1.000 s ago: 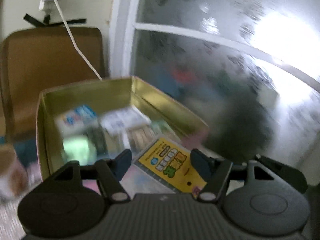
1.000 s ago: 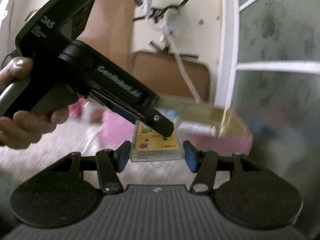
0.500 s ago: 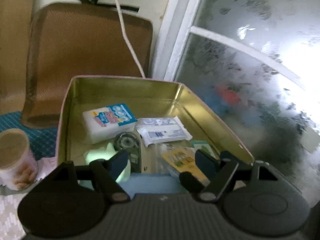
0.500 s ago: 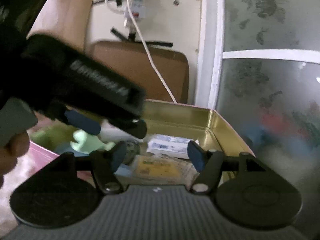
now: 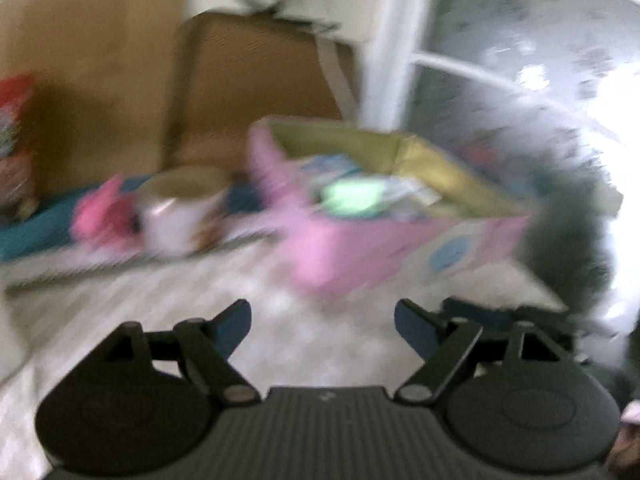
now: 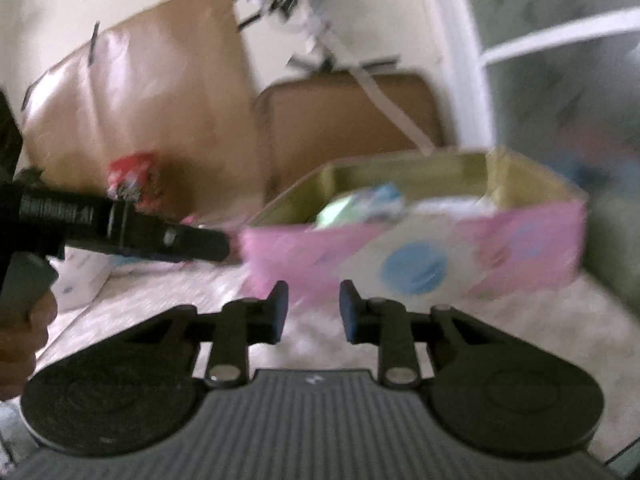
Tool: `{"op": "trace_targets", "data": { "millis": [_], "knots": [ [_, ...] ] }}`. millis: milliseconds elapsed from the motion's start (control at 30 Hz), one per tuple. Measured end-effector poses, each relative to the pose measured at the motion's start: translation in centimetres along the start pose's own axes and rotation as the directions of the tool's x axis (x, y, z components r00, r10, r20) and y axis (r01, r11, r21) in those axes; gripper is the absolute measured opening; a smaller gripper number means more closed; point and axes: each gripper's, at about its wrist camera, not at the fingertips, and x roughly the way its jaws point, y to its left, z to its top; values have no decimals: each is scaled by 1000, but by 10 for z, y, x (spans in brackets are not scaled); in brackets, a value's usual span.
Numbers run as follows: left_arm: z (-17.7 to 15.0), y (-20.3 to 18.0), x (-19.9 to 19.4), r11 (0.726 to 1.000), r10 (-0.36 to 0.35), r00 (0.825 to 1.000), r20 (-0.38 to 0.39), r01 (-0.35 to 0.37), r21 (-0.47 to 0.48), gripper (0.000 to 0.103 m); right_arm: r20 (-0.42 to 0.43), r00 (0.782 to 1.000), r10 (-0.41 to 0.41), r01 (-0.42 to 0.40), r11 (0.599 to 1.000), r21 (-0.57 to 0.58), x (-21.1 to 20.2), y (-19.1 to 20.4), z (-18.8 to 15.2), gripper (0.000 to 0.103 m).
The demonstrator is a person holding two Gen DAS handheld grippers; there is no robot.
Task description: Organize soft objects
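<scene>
A pink tin box [image 5: 360, 248] with a gold inside stands on the pale mat. It holds a pale green soft piece [image 5: 352, 196] and several blurred packets. My left gripper [image 5: 322, 312] hangs in front of the box over the mat, its jaws opening wide with nothing between them. In the right wrist view the same box [image 6: 300, 256] and green piece [image 6: 340, 210] lie just ahead. My right gripper [image 6: 313, 296] is short of the box wall, its jaws closing on nothing, a gap still between them. The left gripper [image 6: 216, 246], held by a hand, points at the box's left corner.
A round can [image 5: 180, 212] and a pink thing [image 5: 104, 216] sit left of the box. A red packet [image 6: 134, 176] and a white box [image 6: 80, 276] lie further left. Brown boards [image 5: 260, 80] lean on the wall behind. A frosted glass door [image 5: 520, 60] closes off the right.
Both grippers have drawn back from over the tin to its front side. The yellow card pack is no longer between the jaws. Left jaws widened, right jaws narrowed.
</scene>
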Motion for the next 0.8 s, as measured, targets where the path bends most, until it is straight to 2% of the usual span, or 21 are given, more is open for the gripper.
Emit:
{"op": "trace_targets", "data": {
  "millis": [67,167,267,367,400,433,533,667,800],
  "knots": [
    [-12,22,-1,995,89,996,-28,-90,-29,81,-54,998,39,-40,999,-18,9,18,-4,30],
    [-29,58,-13,979,184,982,-40,-187,-84,81,-143,984,106,-112,993,-36,28,43,-6,30],
    [-41,85,-27,947,301,953,-27,-302,-105,81,-219,961,170,-184,982,-46,48,67,-4,30],
    [-53,99,-40,917,388,922,1,-385,-107,81,-234,952,198,-223,971,-89,73,90,11,30],
    [-54,104,-44,917,380,925,11,-375,-134,81,-223,954,202,-230,967,-109,83,98,18,31],
    [-55,110,-50,922,353,935,32,-342,-179,81,-211,957,201,-232,963,-134,93,105,23,31],
    [-56,125,-55,910,342,938,55,-316,-269,81,-196,961,197,-241,942,-234,132,135,39,31],
    [-56,126,-55,911,341,938,61,-313,-269,82,-227,965,134,-205,921,-331,186,165,44,31],
    [-57,125,-55,912,333,941,67,-303,-276,83,-241,969,59,-153,906,-394,217,176,41,31]
  ]
}}
